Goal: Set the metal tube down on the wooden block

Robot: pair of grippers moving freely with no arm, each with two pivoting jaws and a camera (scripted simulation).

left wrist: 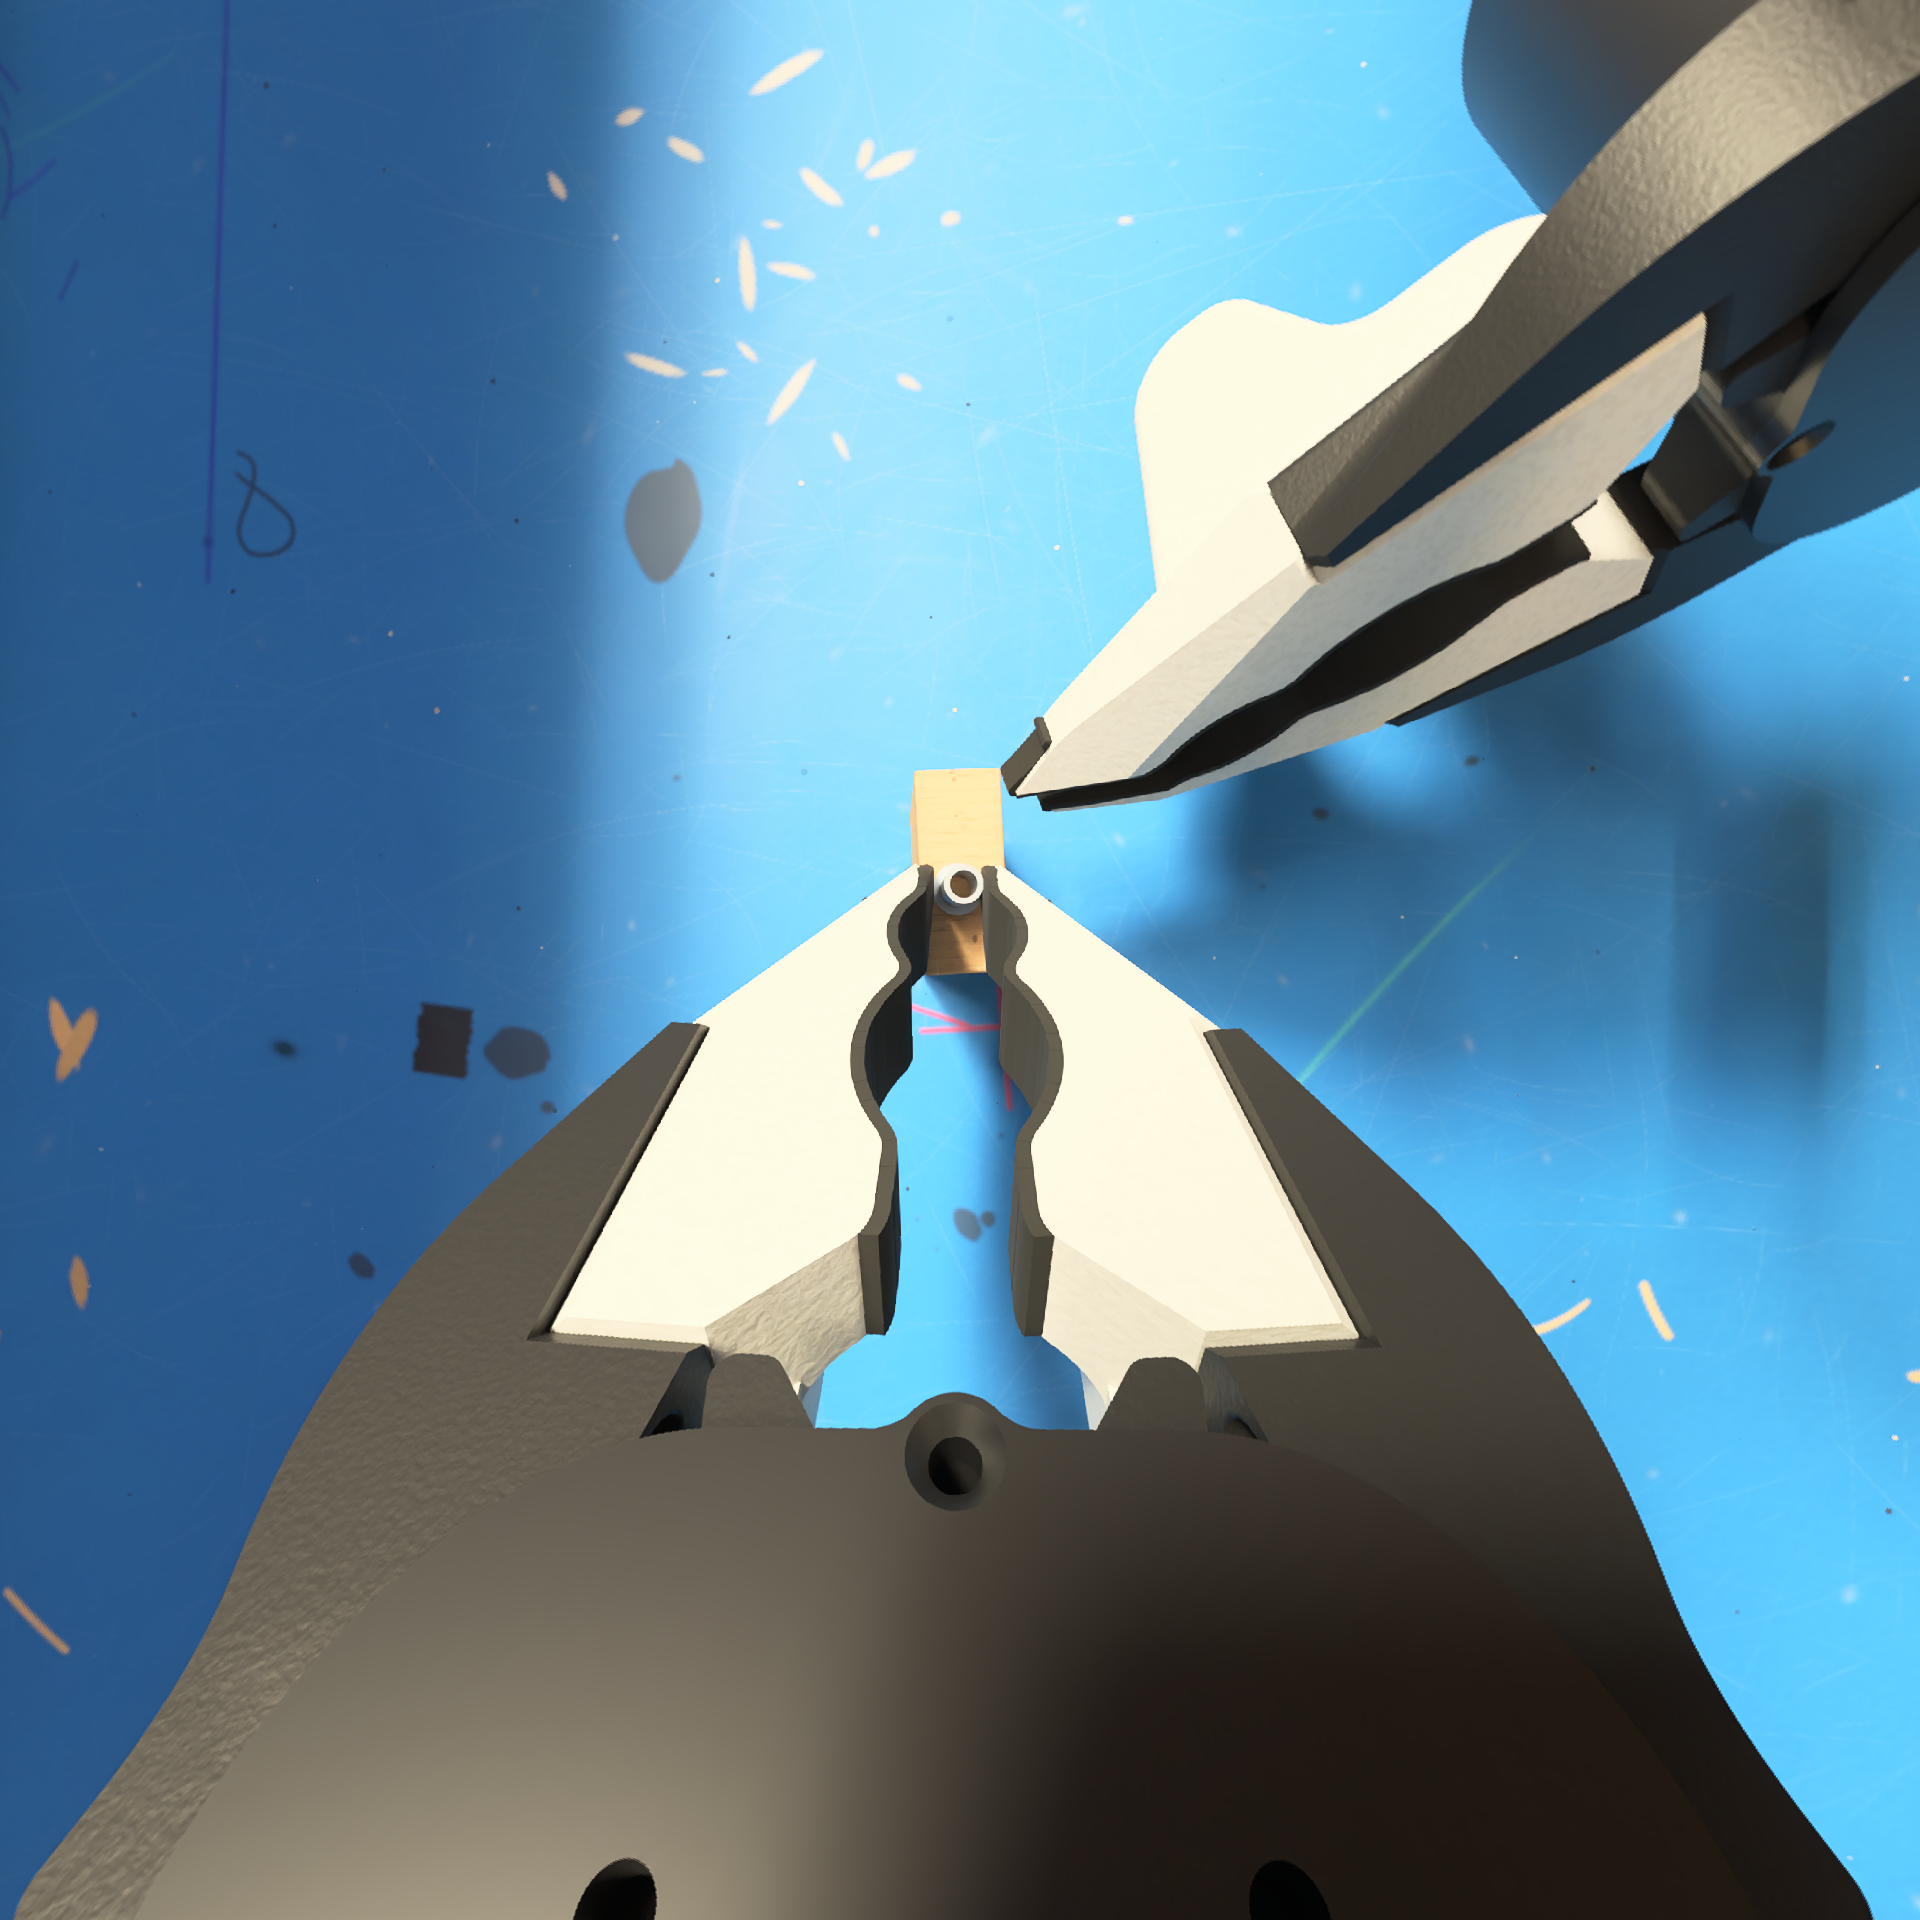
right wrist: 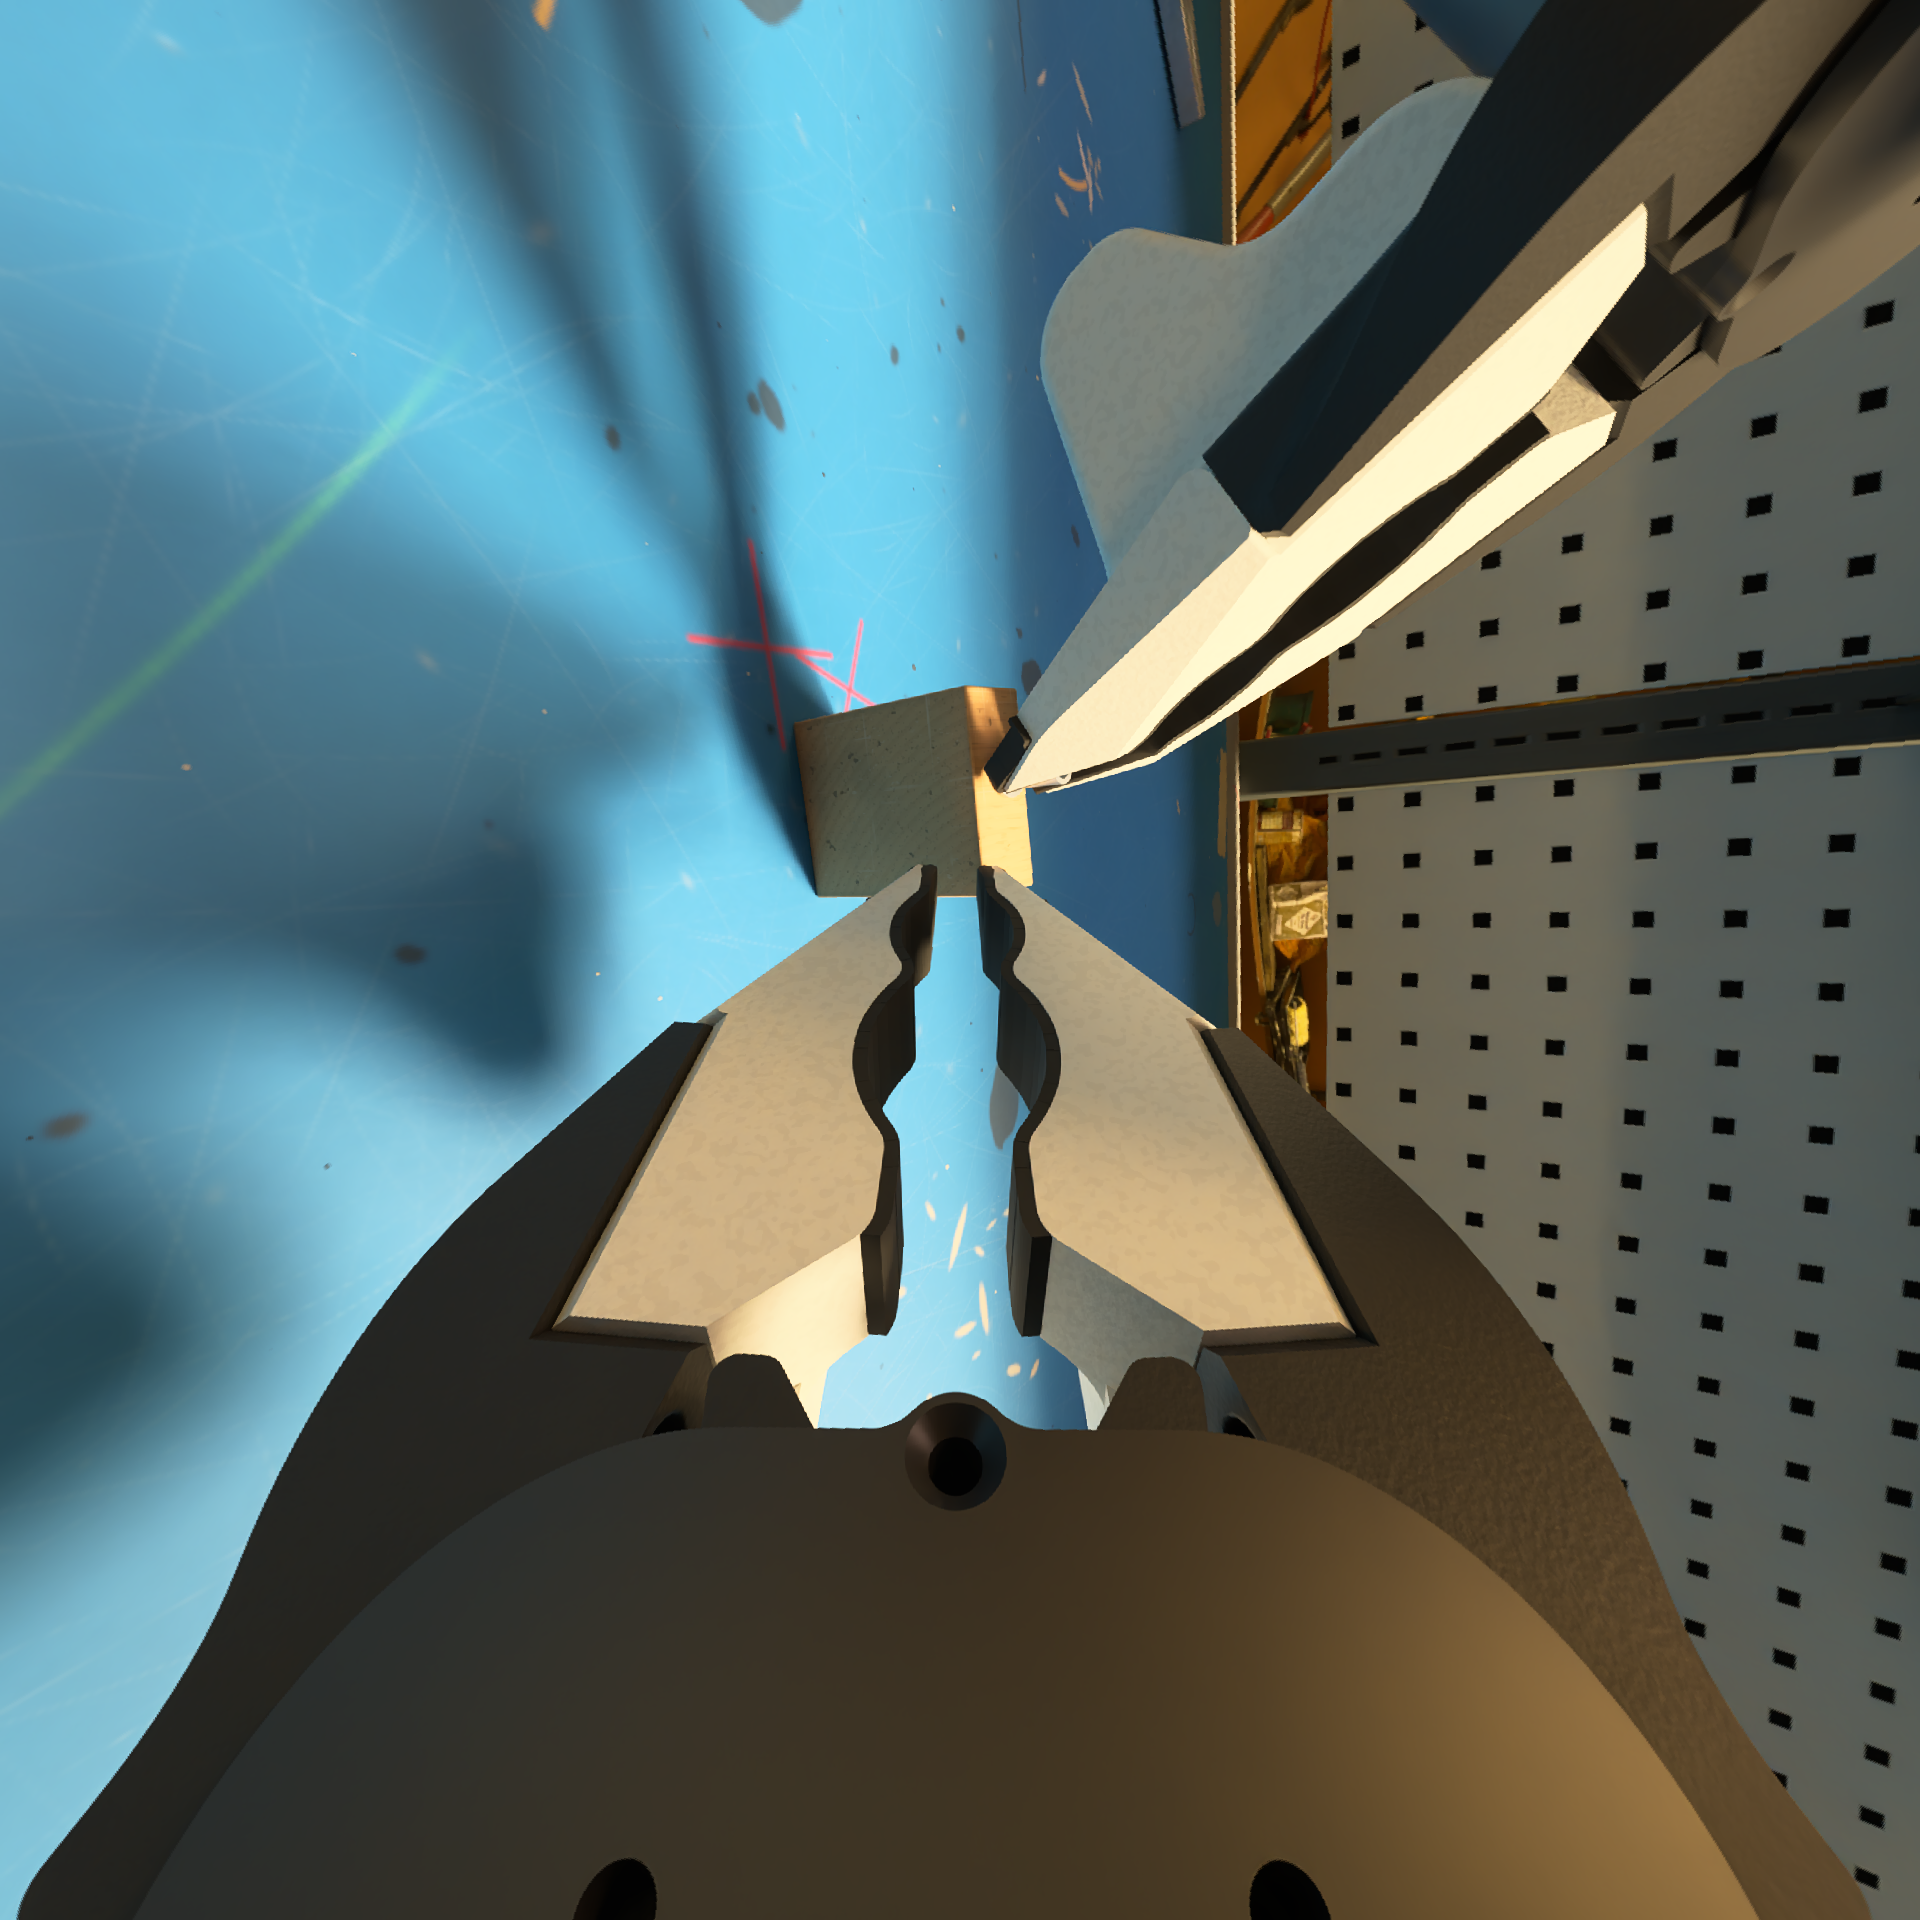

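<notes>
Clearly the left claw (left wrist: 959,883) has its tips pinched on the metal tube (left wrist: 961,886) — a small grey ring seen end-on, its bore facing the camera. Just past those tips stands the wooden block (left wrist: 956,821), and the tube hangs in front of its upper part; whether tube and block touch cannot be told. The right claw (left wrist: 1023,774) reaches in from the upper right, its tips close together beside the block's far right corner — nothing is held in them. In the right wrist view the block (right wrist: 894,790) stands on the blue desk (right wrist: 312,416) just ahead of the right claw (right wrist: 956,883), with the left claw (right wrist: 1023,758) at its right edge.
</notes>
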